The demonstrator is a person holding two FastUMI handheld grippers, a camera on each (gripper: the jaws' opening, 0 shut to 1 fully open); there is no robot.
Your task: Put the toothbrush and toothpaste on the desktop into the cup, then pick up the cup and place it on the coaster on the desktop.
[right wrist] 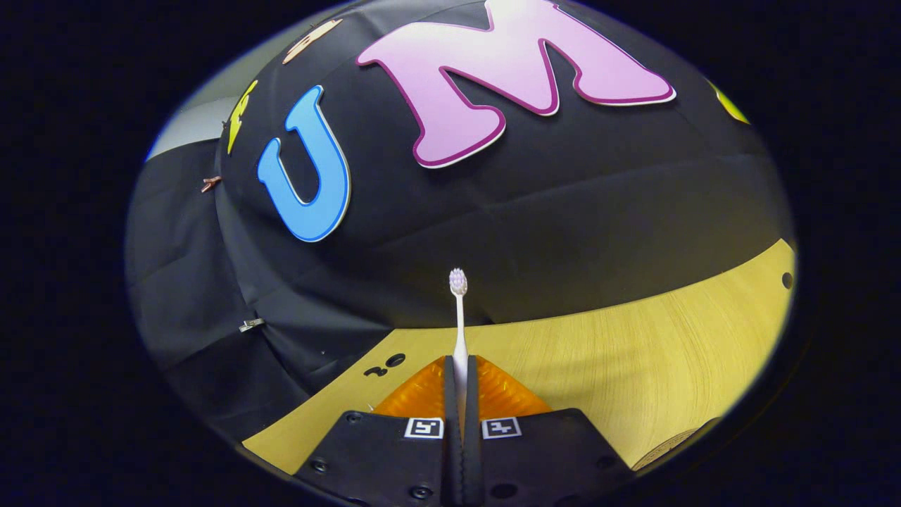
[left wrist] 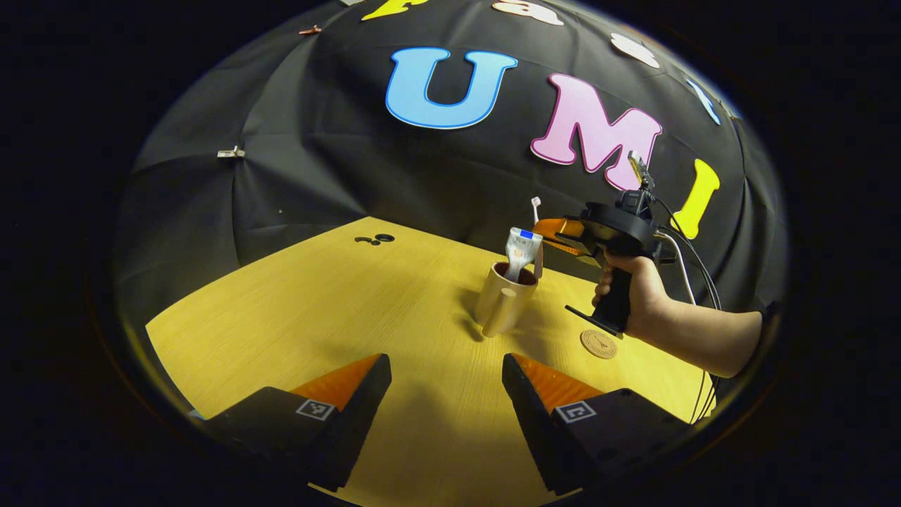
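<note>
Two fingers of the right gripper point(right wrist: 461, 394) are pinching the toothbrush point(right wrist: 459, 331) upright over the cup point(left wrist: 501, 299), where the paste point(left wrist: 521, 252) is already leaning; the left gripper point(left wrist: 445, 380) is hanging spread and empty above the desk point(left wrist: 295, 310). Letting go off-centre is risking the brush catching the paste or rim and tipping the cup, which is standing near the coaster point(left wrist: 599, 344).

I see both feeds sharp at centre and strongly bowed toward the rims by the fisheye. Light falls from above: the tabletop point(left wrist: 338, 310) glows evenly without glare, the cup point(left wrist: 503, 299) casts a soft shadow leftward, and the backdrop stays dim.
</note>
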